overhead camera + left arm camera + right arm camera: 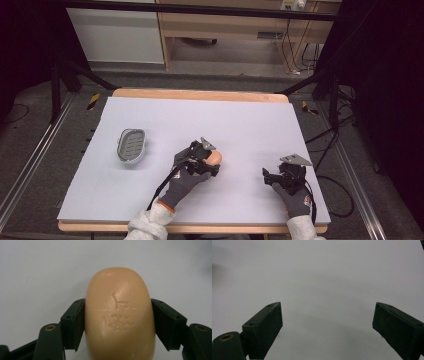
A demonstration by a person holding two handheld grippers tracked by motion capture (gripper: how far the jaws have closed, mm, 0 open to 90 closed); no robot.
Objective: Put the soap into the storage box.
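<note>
A tan bar of soap [119,315] sits between the two black jaws of my left gripper [117,320], which press on both its sides. In the high view the same soap [215,158] lies near the middle of the white mat, with the left gripper [206,159] shut on it. A grey soap dish [131,145] with a ribbed floor rests to the left, apart from the soap. My right gripper [267,176] is at the front right, and its jaws [327,327] stand wide open over bare mat.
The white mat [240,120] covers a wooden table. Black stand legs and cables lie on the floor on both sides. A wooden shelf unit [225,30] stands behind the table.
</note>
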